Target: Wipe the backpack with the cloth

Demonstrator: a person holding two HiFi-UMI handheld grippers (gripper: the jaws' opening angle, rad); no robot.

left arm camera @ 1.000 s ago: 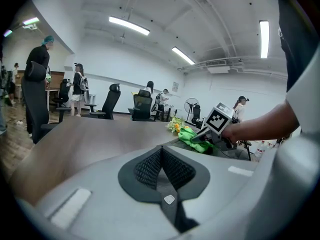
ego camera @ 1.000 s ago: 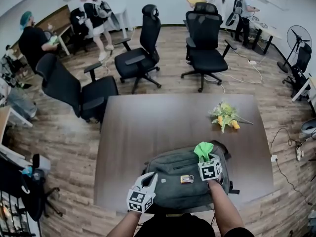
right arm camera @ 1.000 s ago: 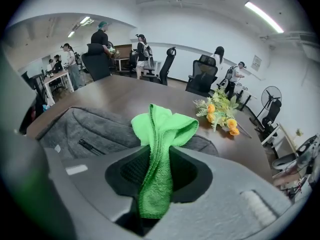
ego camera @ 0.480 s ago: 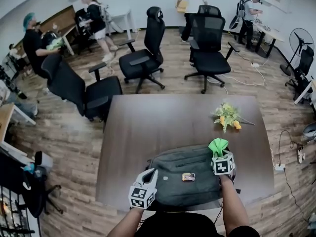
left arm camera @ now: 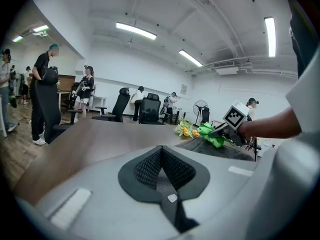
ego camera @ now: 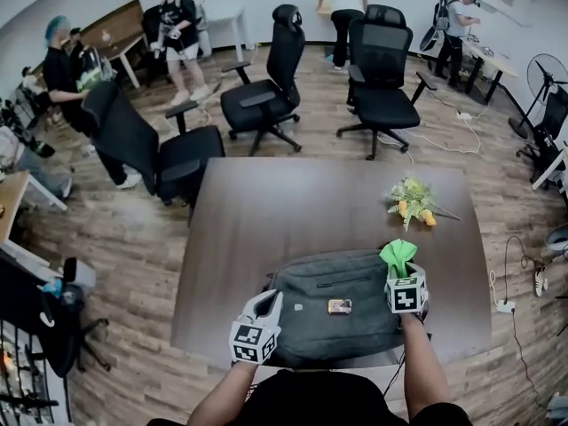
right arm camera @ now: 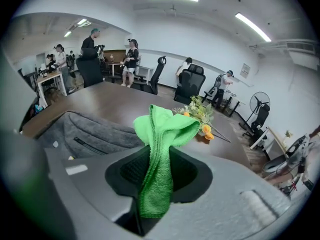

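Note:
A grey backpack lies flat near the front edge of the brown table, with a small orange tag on top. My right gripper is over the backpack's right end, shut on a green cloth that sticks up past the fingertips. In the right gripper view the cloth hangs between the jaws, with the backpack below to the left. My left gripper sits at the backpack's front left corner. It is shut with nothing in it.
A bunch of yellow flowers lies on the table beyond the backpack, to the right. Black office chairs stand past the far edge and at the left. Several people move about at the back of the room. A cable runs along the floor on the right.
My right gripper has carried the cloth rightward across the backpack to its right end. The left gripper has stayed at the front left corner. People at the back have walked on.

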